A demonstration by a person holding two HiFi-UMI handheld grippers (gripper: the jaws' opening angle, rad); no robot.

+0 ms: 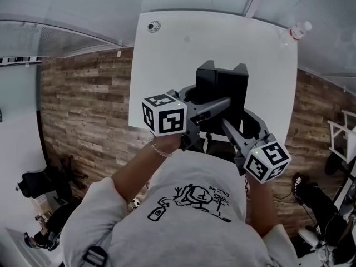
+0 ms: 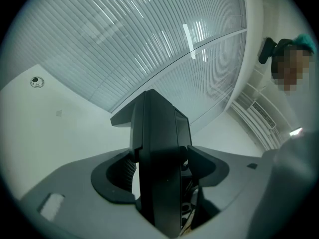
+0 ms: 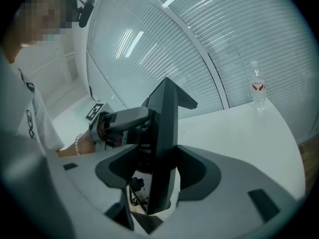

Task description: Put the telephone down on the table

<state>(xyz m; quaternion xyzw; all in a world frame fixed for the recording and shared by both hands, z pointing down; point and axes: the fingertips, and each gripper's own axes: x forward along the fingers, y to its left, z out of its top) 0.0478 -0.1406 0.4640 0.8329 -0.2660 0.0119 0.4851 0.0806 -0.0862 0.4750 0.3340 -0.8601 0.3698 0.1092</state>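
Observation:
A black telephone (image 1: 222,85) stands on edge over the near edge of the white table (image 1: 167,65), held from both sides. My left gripper (image 1: 214,107) is shut on its left side; in the left gripper view the telephone (image 2: 159,148) fills the gap between the jaws of that gripper (image 2: 160,176). My right gripper (image 1: 229,128) is shut on the lower right side, and in the right gripper view the telephone (image 3: 163,133) sits clamped in that gripper (image 3: 160,180). The left gripper (image 3: 119,118) shows there too. I cannot tell whether the telephone touches the table.
A water bottle (image 1: 297,31) (image 3: 257,86) stands at the table's far right corner. A small round object (image 1: 153,26) (image 2: 36,82) lies at the far left corner. Wood-pattern floor (image 1: 83,110) flanks the table; chairs and bags sit at both sides.

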